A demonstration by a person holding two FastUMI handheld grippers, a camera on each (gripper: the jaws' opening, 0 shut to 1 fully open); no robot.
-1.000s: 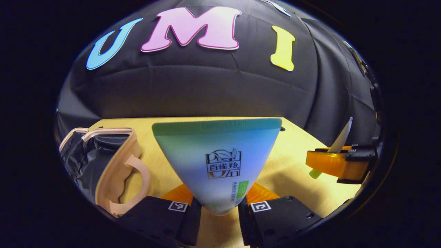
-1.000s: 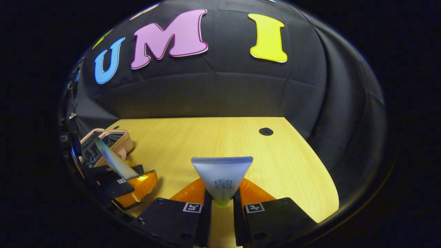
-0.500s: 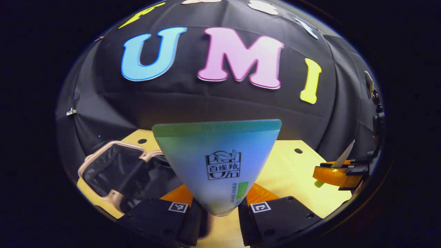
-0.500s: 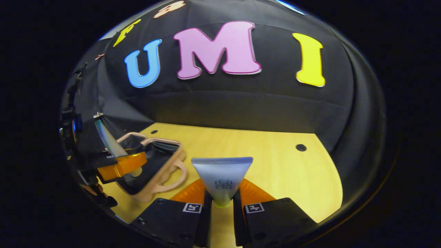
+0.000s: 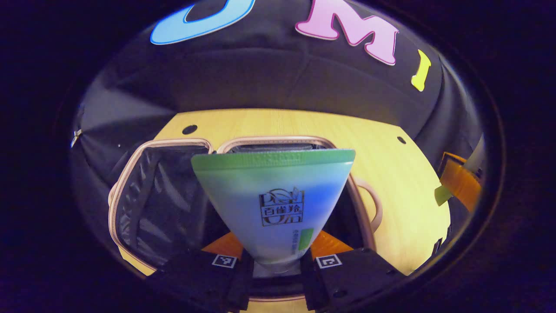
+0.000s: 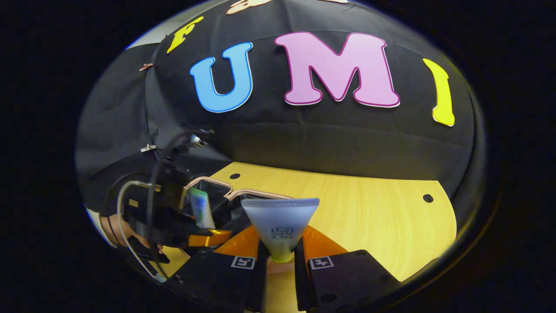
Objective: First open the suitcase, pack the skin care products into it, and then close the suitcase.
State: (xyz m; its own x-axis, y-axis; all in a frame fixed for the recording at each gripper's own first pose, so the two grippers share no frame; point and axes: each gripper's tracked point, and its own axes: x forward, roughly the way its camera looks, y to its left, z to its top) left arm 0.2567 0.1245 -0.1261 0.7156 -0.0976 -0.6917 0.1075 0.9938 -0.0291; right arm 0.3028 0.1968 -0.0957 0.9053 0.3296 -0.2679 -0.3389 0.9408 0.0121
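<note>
My left gripper [image 5: 275, 266] is shut on a green-to-blue skin care tube [image 5: 274, 195], held upright with its flat crimped end up. It hangs right over the open beige suitcase [image 5: 130, 191], whose dark lined halves lie flat on the table. My right gripper [image 6: 278, 260] is shut on a smaller pale grey tube [image 6: 280, 221] with a greenish cap end. In the right gripper view the left gripper [image 6: 204, 237] and its tube [image 6: 200, 208] show at the left, above the suitcase rim [image 6: 208, 180]. The right gripper's fingers [image 5: 460, 182] appear at the far right of the left gripper view.
The light wooden table [image 6: 369, 217] carries the suitcase at its left side and has small dark holes [image 6: 428, 198]. A hand [image 6: 114, 228] holds the left gripper, with cables looping above it. The booth's black cloth wall stands behind the table.
Both grippers have swung left towards the suitcase. The left gripper has tipped down and now holds its tube over the open case. The right gripper has come closer to it.
</note>
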